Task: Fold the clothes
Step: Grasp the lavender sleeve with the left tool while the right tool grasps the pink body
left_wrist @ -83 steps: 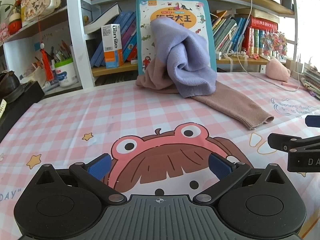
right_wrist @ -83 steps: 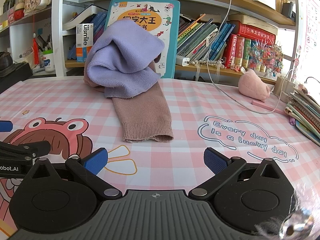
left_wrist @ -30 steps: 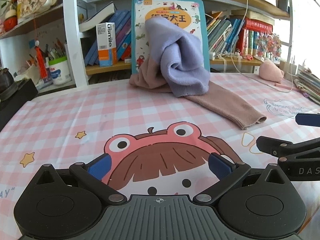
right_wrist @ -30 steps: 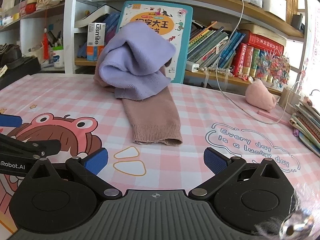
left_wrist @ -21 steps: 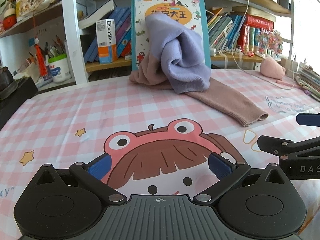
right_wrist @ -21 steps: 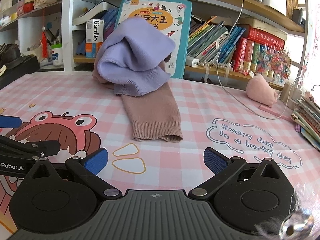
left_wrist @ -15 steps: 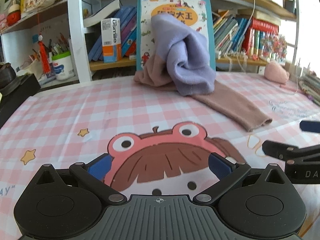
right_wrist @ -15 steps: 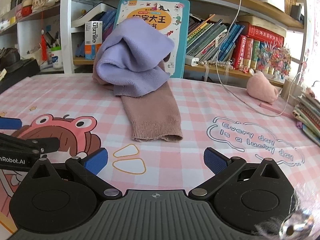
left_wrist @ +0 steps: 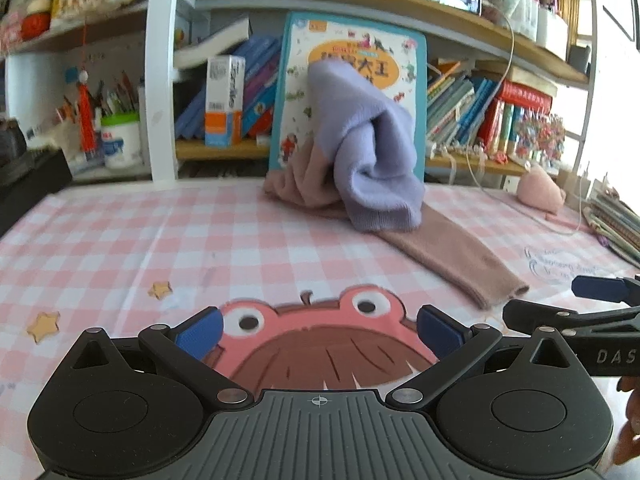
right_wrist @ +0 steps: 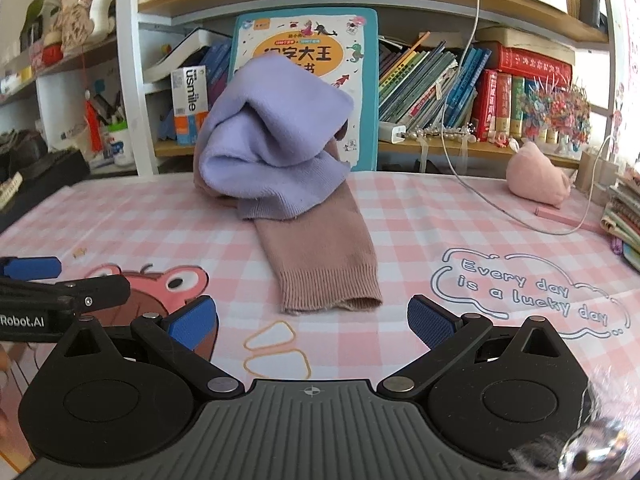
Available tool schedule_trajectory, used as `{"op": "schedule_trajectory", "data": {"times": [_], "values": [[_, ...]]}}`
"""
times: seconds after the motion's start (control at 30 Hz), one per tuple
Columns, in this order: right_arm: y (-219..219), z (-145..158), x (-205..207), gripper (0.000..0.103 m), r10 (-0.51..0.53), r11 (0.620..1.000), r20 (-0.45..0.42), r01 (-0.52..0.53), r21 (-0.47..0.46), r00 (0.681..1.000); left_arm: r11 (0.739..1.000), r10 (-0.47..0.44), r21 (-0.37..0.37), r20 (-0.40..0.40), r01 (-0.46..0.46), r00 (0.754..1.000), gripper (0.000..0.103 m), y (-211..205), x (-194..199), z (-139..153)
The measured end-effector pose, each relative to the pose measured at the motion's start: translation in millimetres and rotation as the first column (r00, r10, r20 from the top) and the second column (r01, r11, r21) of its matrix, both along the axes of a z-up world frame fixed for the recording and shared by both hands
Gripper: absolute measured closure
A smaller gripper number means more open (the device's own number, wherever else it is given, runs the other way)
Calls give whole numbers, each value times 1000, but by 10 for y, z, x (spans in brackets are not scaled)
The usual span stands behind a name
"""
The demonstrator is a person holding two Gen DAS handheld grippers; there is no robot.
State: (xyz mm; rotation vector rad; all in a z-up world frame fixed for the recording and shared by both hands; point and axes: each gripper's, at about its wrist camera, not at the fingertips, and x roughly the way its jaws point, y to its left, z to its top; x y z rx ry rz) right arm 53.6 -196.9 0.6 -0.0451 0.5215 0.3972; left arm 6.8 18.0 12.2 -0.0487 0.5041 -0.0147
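My left gripper (left_wrist: 318, 330) and right gripper (right_wrist: 312, 320) both spread wide and empty, short of the crumpled lilac-and-dusty-pink knit sweater (right_wrist: 280, 168), its pink sleeve (right_wrist: 324, 256) nearest my right.

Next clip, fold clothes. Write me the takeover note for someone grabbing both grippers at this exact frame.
Left gripper: jaws open, empty, above the tablecloth.
Right gripper: jaws open, empty, pointing at the brown sleeve cuff.
Sweater: purple and brown, bunched in a heap against the upright picture book, one sleeve stretched toward the grippers.
Done: nothing folded.
Left: grasp, spread flat, fold.
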Motion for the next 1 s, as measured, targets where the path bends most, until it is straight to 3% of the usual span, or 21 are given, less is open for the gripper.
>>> {"op": "schedule_trajectory", "data": {"times": [0.07,0.23,0.47,0.6,0.67,0.83,1.0], "values": [[10,22,23,0,1,1000,4,-1,-2,1000,1000,5,10,5,-5,1000,0,-10,19,21],[85,58,93,0,30,999,15,-30,-32,999,998,-21,-64,-59,17,998,0,52,128,39],[151,41,224,0,33,999,12,-32,-28,999,996,-32,77,-34,35,999,0,-60,184,87],[153,40,279,3,31,999,18,-30,-14,999,994,-37,106,-11,38,999,0,-104,230,129],[143,48,305,10,29,1000,24,-29,4,999,994,-33,100,-11,34,999,0,-112,280,144],[99,63,422,56,36,997,9,-37,66,999,996,-15,88,6,14,1000,0,-147,407,172],[48,42,558,58,45,988,-19,-41,148,999,992,-33,125,49,27,998,6,-238,546,228]]}}
